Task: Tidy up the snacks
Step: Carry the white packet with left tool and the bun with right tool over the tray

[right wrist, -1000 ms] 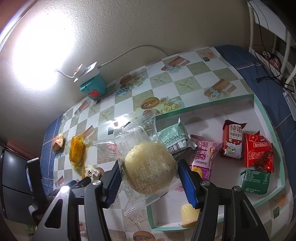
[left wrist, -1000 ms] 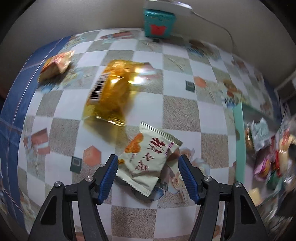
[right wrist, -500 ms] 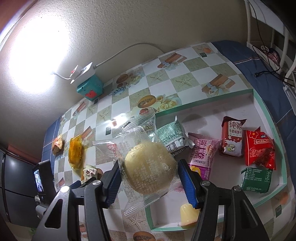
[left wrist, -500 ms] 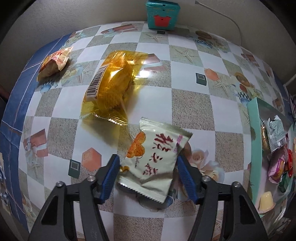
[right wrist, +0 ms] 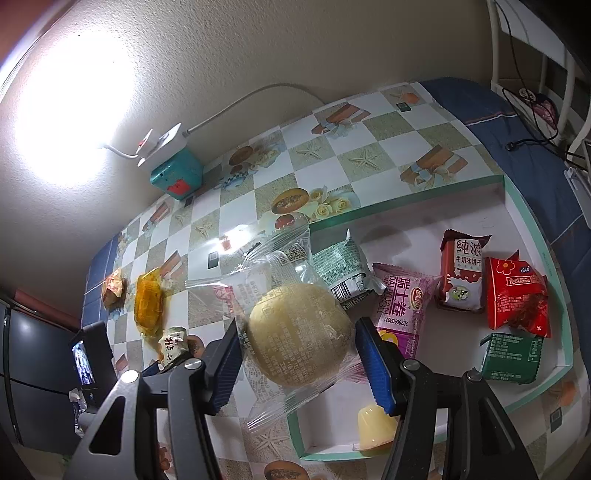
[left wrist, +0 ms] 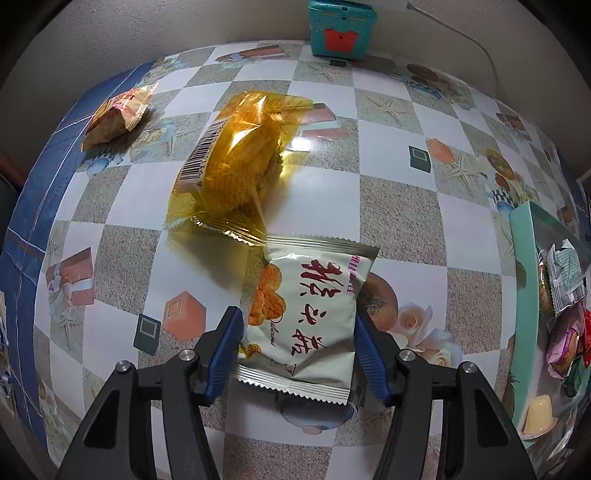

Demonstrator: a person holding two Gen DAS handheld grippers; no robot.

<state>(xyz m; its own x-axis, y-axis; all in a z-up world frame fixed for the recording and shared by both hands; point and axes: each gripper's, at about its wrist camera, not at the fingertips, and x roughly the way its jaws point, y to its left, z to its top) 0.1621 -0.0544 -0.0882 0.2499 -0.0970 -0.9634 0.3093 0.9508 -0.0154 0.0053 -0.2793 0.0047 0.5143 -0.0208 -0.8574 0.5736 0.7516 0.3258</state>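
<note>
Left wrist: left tool [left wrist: 297, 352] clamps cream packet [left wrist: 308, 317]; right tool [right wrist: 297, 363] clamps bun [right wrist: 299, 334] beside tray edge [right wrist: 295, 428].

On the bench [left wrist: 399, 221]: cracker pack [left wrist: 306, 314] nearest, between the left tongs [left wrist: 295, 354], both pads touching its sides. Just behind it, touching at one corner, wafer pack [left wrist: 236, 166]. Farther back and left, near the bench edge, small pack [left wrist: 118, 114]. At the far wall, box [left wrist: 341, 27]. To the right, tray [right wrist: 406, 210]. In the tray: jelly cup [right wrist: 375, 424] at the near wall, roll pack [right wrist: 400, 306] behind it, foil pack [right wrist: 341, 269] left of that, milk pack [right wrist: 461, 273] and flower pack [right wrist: 513, 295] to the right, carton [right wrist: 511, 356] in front of those. Over the tray's left rim, bun pack [right wrist: 299, 328] between the right tongs [right wrist: 299, 365].
</note>
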